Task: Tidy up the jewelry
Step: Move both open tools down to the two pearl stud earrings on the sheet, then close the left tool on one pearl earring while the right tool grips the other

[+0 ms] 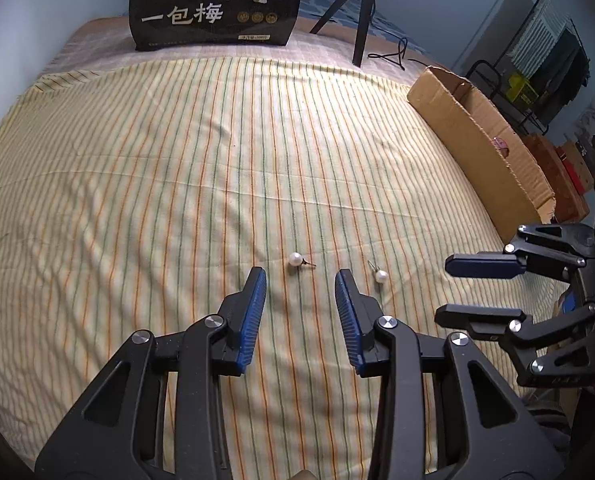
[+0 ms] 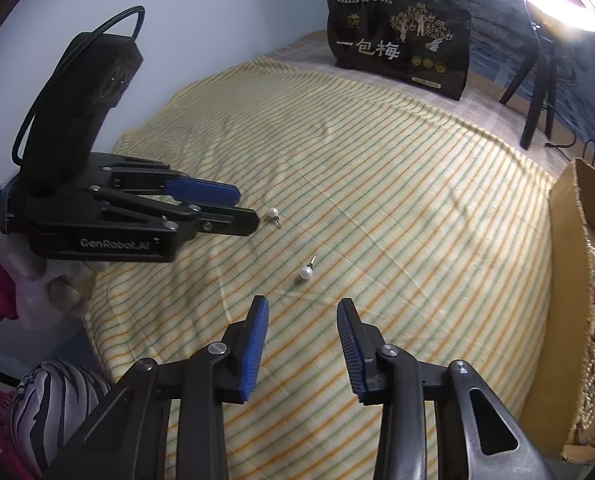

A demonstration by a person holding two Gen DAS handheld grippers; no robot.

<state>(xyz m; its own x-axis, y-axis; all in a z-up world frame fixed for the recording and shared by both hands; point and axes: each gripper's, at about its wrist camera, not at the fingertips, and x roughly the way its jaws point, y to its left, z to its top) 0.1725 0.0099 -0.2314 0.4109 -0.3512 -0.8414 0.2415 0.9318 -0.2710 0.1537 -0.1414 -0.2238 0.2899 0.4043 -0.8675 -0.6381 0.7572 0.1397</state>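
2 pearl stud earrings loose on the striped cloth: first earring just ahead of the left gripper, second earring just beside its right finger and ahead of the right gripper. Both grippers partly open, pads clear of everything, nothing held. Judged barely begun: neither stud picked up yet, both left to gather, perhaps into the cardboard box at the cloth's right edge; black printed bag at the far end.
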